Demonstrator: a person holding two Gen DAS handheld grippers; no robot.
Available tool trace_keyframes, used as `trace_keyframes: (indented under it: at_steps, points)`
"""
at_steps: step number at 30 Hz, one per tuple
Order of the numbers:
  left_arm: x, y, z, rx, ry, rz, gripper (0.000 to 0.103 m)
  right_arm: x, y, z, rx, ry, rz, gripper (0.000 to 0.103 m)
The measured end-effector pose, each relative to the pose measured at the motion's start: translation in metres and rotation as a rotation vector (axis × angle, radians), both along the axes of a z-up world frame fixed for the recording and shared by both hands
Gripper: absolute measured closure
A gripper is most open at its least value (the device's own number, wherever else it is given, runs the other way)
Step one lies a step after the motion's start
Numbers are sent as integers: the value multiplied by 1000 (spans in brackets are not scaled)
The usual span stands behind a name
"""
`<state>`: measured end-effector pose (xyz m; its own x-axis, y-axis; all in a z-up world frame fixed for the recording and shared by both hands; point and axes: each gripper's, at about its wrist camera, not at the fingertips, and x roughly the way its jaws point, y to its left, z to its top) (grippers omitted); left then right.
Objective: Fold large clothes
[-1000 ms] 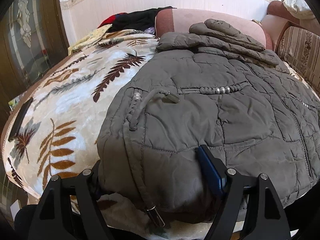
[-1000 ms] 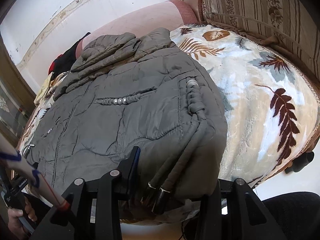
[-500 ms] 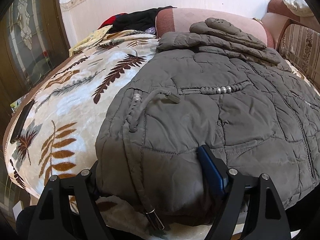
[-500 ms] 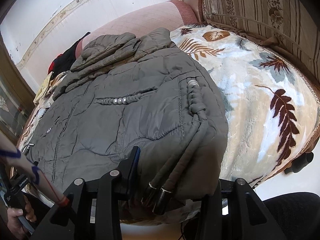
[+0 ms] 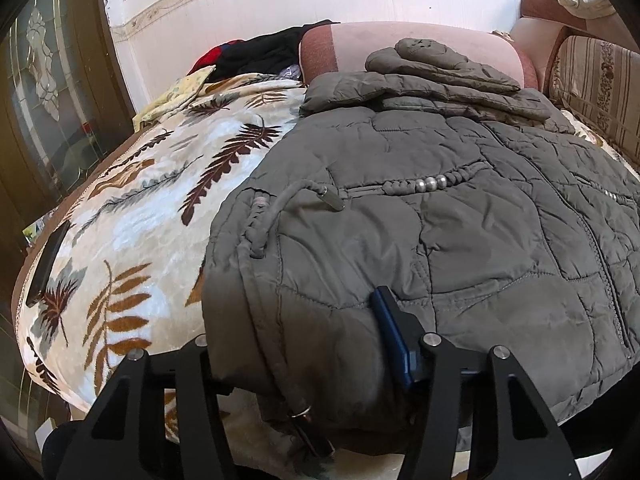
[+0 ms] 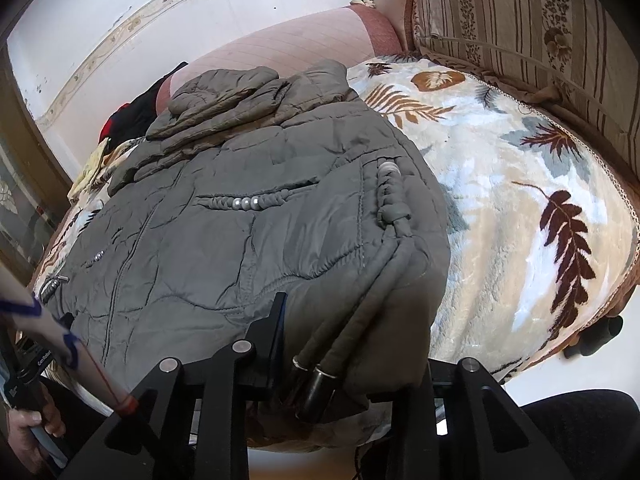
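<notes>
A grey quilted jacket [image 5: 440,220] lies spread on a leaf-patterned blanket [image 5: 132,216], hood and sleeves folded at the far end. My left gripper [image 5: 296,344] grips the jacket's near left hem corner, with fabric bunched between its fingers [image 5: 390,324]. In the right wrist view the jacket [image 6: 240,216] fills the middle. My right gripper [image 6: 348,340] grips the near right hem corner, where two drawcords with metal tips [image 6: 320,376] hang between the fingers. The hem hides the far finger of each gripper.
A pink bolster [image 5: 400,52] and dark clothes [image 5: 264,52] lie at the bed's far end. A striped sofa back [image 6: 540,40] runs along the right. A glass door [image 5: 48,92] stands at the left. A dark phone [image 5: 48,264] lies on the blanket's left edge.
Both grippers stay clamped on the hem corners. The left view has shifted slightly, as if the hem rose a little; the jacket lies much as before.
</notes>
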<state>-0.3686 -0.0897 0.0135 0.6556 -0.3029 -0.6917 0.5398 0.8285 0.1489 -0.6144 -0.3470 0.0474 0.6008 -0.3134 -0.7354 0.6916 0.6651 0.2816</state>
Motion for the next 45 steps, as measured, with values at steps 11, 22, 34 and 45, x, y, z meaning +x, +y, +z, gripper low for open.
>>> trace_keyframes:
  at_steps: [11,22,34,45]
  points:
    - [5,4,-1,-14,21,21,40,1,-2,-1,8,2,-7,70]
    - [0,1,1,-4,-8,1,55,-2,-1,0,-1,-10,-10,70]
    - [-4,3,9,-20,-22,-30,78,-6,5,14,-59,-66,-8,81]
    - [-7,10,21,-58,-15,-42,80,-12,11,30,-114,-91,-7,82]
